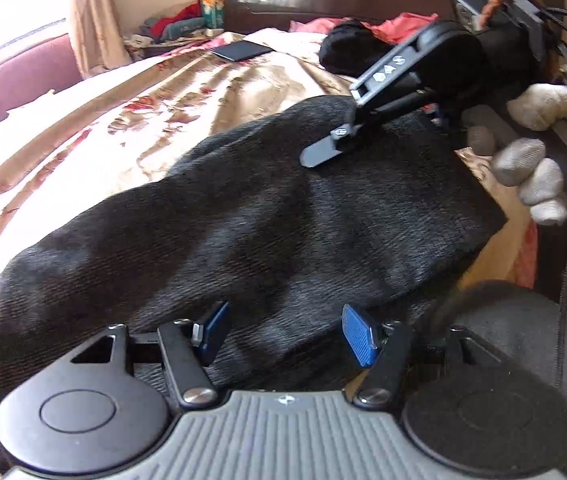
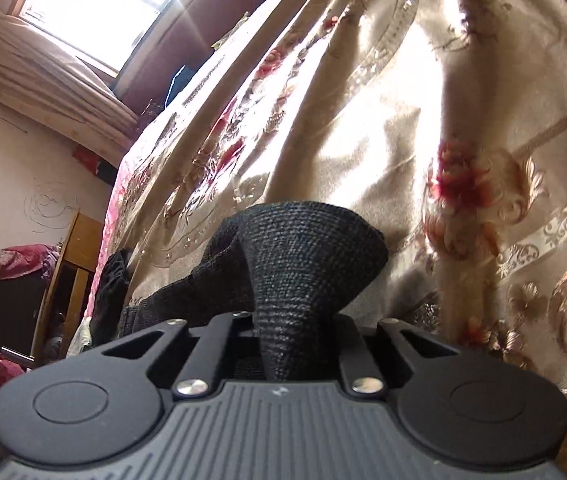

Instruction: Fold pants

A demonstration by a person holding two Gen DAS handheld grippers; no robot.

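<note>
Harsh window [image 2: 95,4] glare, blown highlights, fisheye-warped edges

The pants [image 1: 243,232] are black, of a ribbed knit fabric with a soft sheen, and lie spread lengthwise on the bed, running ahead of the left hand-held gripper [image 1: 285,334] and away to its left. Their near edge lies directly under that gripper's parted blue pads. At the far end, a fold of the cloth is pinched between the pads of the right hand-held gripper [image 2: 283,336] and rises from them in a flaring, funnel-like bunch, the rest trailing down to its left.
</note>
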